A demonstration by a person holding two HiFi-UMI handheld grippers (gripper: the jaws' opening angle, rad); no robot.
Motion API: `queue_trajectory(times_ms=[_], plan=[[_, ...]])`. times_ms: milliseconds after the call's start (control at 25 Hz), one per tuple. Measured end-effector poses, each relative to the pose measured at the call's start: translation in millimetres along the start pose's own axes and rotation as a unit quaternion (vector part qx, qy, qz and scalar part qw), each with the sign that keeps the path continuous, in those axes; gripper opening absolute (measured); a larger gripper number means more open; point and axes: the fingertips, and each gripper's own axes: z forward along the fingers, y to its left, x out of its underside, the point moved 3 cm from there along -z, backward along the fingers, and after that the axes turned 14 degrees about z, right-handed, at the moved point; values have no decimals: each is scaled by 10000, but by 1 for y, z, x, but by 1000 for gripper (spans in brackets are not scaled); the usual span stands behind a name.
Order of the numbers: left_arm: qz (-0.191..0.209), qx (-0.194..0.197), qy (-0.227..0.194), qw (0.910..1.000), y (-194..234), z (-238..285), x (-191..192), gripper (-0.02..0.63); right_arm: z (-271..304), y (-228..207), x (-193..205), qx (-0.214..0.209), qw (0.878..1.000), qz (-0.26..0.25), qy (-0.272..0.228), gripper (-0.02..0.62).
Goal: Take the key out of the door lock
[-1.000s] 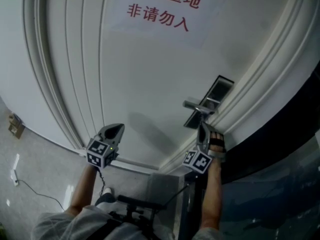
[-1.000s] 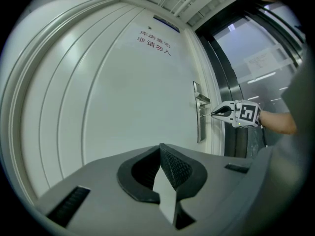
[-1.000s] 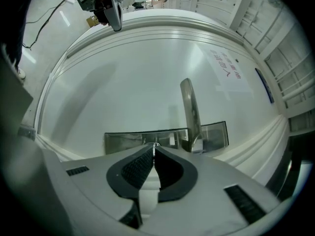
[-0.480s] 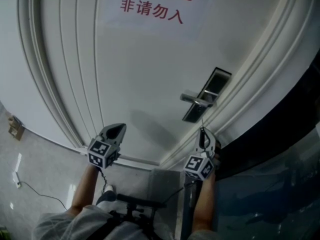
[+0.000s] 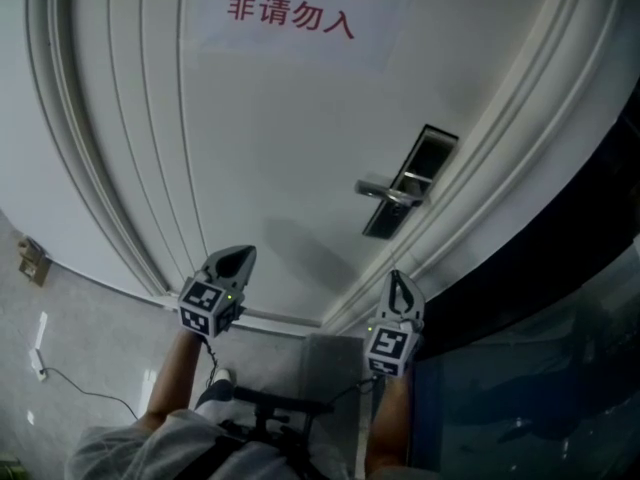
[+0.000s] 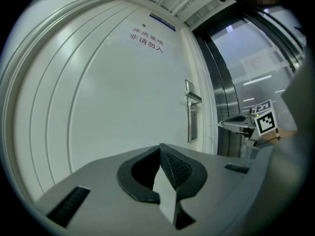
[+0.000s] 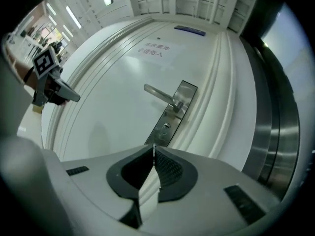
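Note:
The white door (image 5: 270, 148) carries a steel lock plate (image 5: 408, 183) with a lever handle (image 5: 385, 192). In the right gripper view the keyhole (image 7: 166, 127) below the handle (image 7: 160, 94) looks empty. My right gripper (image 5: 394, 276) hangs well short of the plate, below it in the head view. It is shut, and a thin metal sliver, the key (image 7: 154, 147), shows edge-on between its pad tips. My left gripper (image 5: 240, 253) is shut with nothing in it and points at the bare door panel left of the lock. Each gripper view shows the other gripper at its side.
A paper sign with red characters (image 5: 290, 13) is stuck on the door above. Raised door mouldings (image 5: 470, 218) and a dark glass and metal frame (image 5: 560, 298) run along the right. A black frame (image 5: 270, 408) stands at the person's feet, and a cable (image 5: 40, 363) lies on the floor at left.
My right gripper has drawn back from the lock plate, moved down in the head view, and rolled. The left gripper has shifted only slightly.

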Motion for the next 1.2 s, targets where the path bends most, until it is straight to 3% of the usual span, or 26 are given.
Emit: queue_trajectory(times_ms=[280, 480, 1200], plan=[[14, 41, 1, 10000, -6, 0, 0, 7, -15, 8, 6, -117, 9911, 1323, -40, 21], [0, 2, 2, 10000, -6, -3, 2, 8, -24, 6, 20, -109, 9847, 1739, -94, 21], [-67, -33, 123, 9999, -3, -17, 14, 8, -42, 36, 35, -344, 9778, 2064, 82, 21]])
